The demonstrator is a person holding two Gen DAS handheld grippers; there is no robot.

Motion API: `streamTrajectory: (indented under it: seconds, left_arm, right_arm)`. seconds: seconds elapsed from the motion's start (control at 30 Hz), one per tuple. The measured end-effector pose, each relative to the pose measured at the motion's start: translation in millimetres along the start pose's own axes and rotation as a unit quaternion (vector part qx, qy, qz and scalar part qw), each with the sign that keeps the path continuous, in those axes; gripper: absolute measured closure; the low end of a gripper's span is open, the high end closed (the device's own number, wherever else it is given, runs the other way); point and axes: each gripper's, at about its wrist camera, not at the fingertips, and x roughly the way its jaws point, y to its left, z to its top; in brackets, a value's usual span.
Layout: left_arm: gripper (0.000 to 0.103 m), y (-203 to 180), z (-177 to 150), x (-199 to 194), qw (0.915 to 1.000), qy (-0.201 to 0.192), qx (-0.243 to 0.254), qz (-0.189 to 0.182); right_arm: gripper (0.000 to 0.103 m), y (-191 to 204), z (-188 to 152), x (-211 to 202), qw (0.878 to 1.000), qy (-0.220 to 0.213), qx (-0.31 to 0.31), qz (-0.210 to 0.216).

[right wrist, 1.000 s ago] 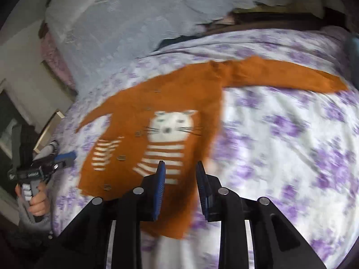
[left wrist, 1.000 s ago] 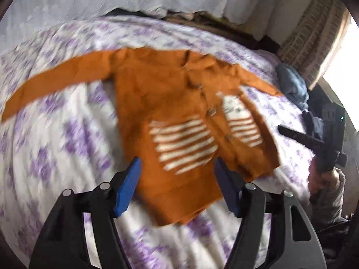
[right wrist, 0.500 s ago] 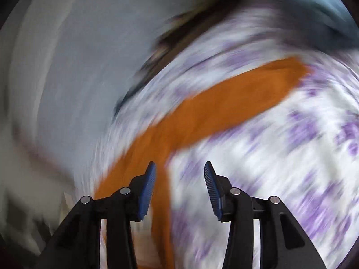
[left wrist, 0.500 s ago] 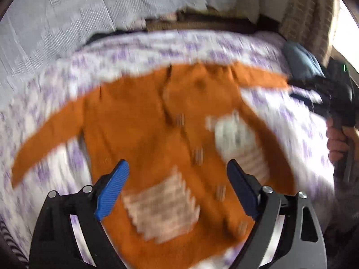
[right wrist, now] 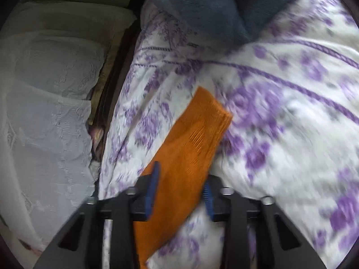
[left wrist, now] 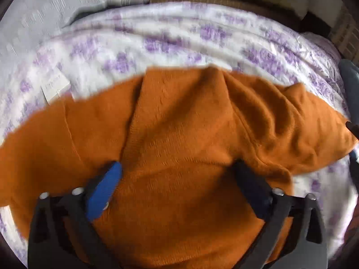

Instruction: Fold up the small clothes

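- My left camera sits behind my left gripper (left wrist: 177, 179) and looks steeply down along its two fingers, very close over the body of the orange cardigan (left wrist: 179, 157), which fills most of the lower picture.
- Past it, that view faces across the purple-flowered bedspread (left wrist: 179, 42) to a white lace cloth (left wrist: 44, 11) at the far edge.
- My right camera looks along my right gripper (right wrist: 180, 186), tilted less steeply, close over one orange sleeve (right wrist: 195, 139).
- It faces a blue-grey cloth heap (right wrist: 215, 6) at the top, lace at the left.
- Both views share the cardigan, the bedspread and the lace.
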Motion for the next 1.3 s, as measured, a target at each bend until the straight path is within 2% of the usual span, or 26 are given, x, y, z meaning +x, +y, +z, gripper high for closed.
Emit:
streamTrajectory:
  seconds: [0.03,0.13,0.27,0.4,0.57,0.7,0.73,0.8,0.87,1.0,1.13,1.3]
  left_arm:
    - [0.005,-1.6,-0.3,-2.9,1.0000,-0.001,0.007,-0.001]
    - [0.005,0.6,-2.8,-13.6,0.9995,-0.019,0.014,-0.020]
    - [0.005,27.9,-4.5,-39.2,0.9991,-0.029,-0.008,-0.029]
    - [0.005,88.4,-14.4,-76.6,0.9970,-0.070,-0.014,0.031]
    - [0.005,188.3,-46.7,-89.0,0.9904,-0.078,-0.084,0.077]
    - [0.005,253.6,-76.9,-82.7,0.9808,-0.088,-0.149,0.090]
    - [0.005,266.3,-80.4,-78.4,0.9780,-0.082,-0.171,0.087]
    - [0.005,286.5,-81.0,-71.2,0.9729,-0.068,-0.214,0.054]
    - [0.005,290.4,-82.0,-68.1,0.9705,-0.070,-0.226,0.045]
    - [0.005,272.0,-77.4,-61.7,0.9769,-0.073,-0.183,0.083]
    - [0.005,254.9,-76.4,-57.9,0.9813,-0.071,-0.154,0.091]
    - [0.005,248.2,-79.4,-58.5,0.9816,-0.069,-0.151,0.095]
  right_arm:
    - [0.099,-0.9,-0.1,3.6,1.000,-0.010,-0.017,-0.003]
    - [0.098,5.2,0.9,7.0,0.998,-0.016,-0.061,0.000]
    - [0.098,28.4,-4.1,-9.8,0.991,-0.051,-0.121,0.020]
    - [0.098,60.3,-15.2,-18.8,0.982,-0.061,-0.175,0.033]
    - [0.098,97.0,-34.8,-21.0,0.976,-0.051,-0.207,0.054]
    - [0.098,122.9,-52.9,-15.2,0.973,-0.038,-0.215,0.072]
    - [0.098,128.3,-57.8,-14.0,0.973,-0.035,-0.217,0.075]
    - [0.098,142.3,-71.7,-9.8,0.971,-0.026,-0.222,0.086]
    - [0.098,153.2,-86.3,-7.5,0.968,-0.016,-0.231,0.099]
    - [0.098,172.4,-115.2,-5.0,0.958,-0.002,-0.266,0.106]
    - [0.098,186.2,-132.4,-5.6,0.951,0.010,-0.288,0.114]
    - [0.097,205.4,-154.6,-6.4,0.943,0.020,-0.307,0.123]
